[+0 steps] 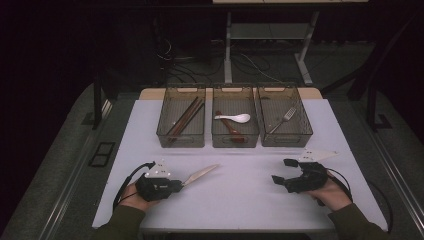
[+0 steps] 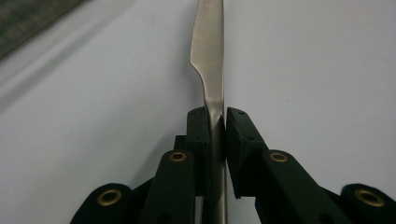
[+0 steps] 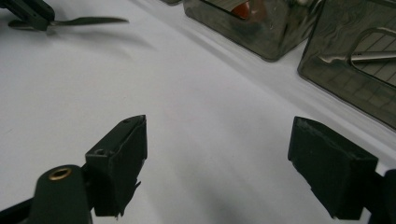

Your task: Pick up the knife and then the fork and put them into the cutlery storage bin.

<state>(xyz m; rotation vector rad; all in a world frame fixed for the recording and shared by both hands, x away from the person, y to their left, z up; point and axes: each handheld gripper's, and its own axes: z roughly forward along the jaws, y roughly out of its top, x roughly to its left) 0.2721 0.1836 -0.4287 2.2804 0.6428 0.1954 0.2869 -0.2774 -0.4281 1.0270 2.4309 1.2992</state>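
The left gripper (image 1: pixel 184 183) is pinching a knife (image 1: pixel 200 175) by its handle, jaws pressed tight on the metal, the blade sticking forward and to the right just above the table (image 1: pixel 240 200); in the left gripper view the knife (image 2: pixel 208 56) is running straight out from between the pads, standing on edge. The right gripper (image 1: pixel 281 171) is waiting with its jaws spread wide and nothing between them, near the table's right front part. Beyond them three bins are standing in a row: the left bin (image 1: pixel 181 139) is holding chopsticks (image 1: pixel 186 116), the middle bin (image 1: pixel 235 140) a white spoon (image 1: pixel 234 118) and a dark one, the right bin (image 1: pixel 286 139) a fork (image 1: pixel 284 119). The step in hand appears to be carrying the knife off for sorting. The next move probably calls for bringing it forward over a bin, most likely the right one with the other metal piece, tipping the blade down inside the walls and then letting the jaws part.
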